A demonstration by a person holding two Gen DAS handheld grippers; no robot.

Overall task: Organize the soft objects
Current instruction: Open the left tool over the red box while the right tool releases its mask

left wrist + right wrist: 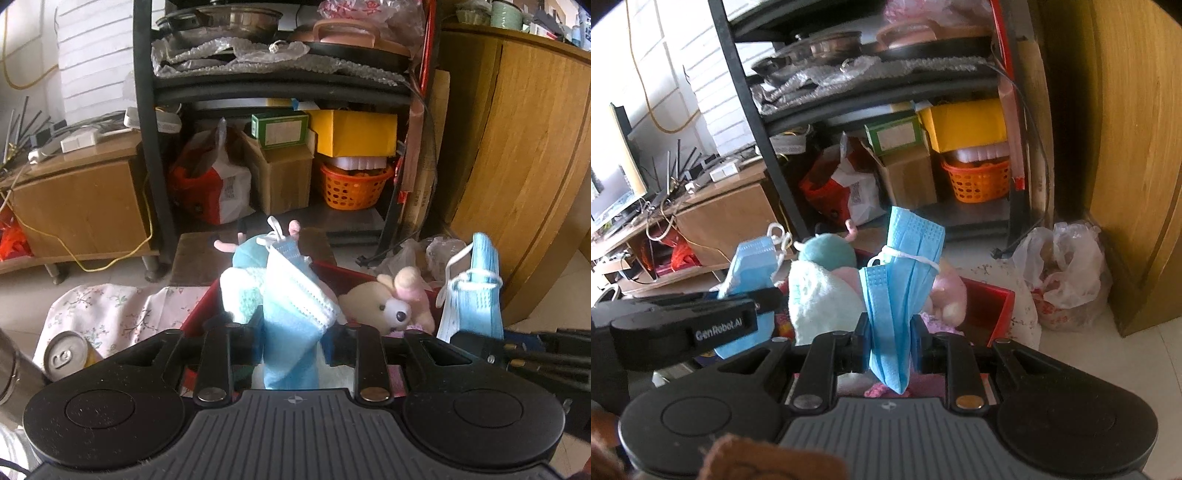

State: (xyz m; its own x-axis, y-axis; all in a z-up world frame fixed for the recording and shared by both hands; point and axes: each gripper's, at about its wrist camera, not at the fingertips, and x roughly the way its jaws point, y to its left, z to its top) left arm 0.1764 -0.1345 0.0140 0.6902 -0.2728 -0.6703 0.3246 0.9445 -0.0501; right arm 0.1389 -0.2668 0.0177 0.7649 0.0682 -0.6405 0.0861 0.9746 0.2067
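Note:
A folded blue face mask bundle (291, 314) stands between the fingers of my left gripper (293, 343) and leans up to the left. The jaws stand slightly apart, with thin dark gaps on both sides of the mask. My right gripper (890, 343) is shut on a second blue mask bundle (901, 280), which is tied with its white ear loop. Both hover over a red box (332, 269) that holds a cream plush bear (384, 306), a teal plush (247, 254) and a white knitted piece (240, 291). In the right wrist view the left gripper (701, 325) is at the left.
The red box sits on a floral cloth (103, 306) on the floor, with a drink can (66, 354) at its left. A black shelf rack (155, 166) full of boxes stands behind, a wooden cabinet (517, 166) to the right, and a plastic bag (1067, 273) by the cabinet.

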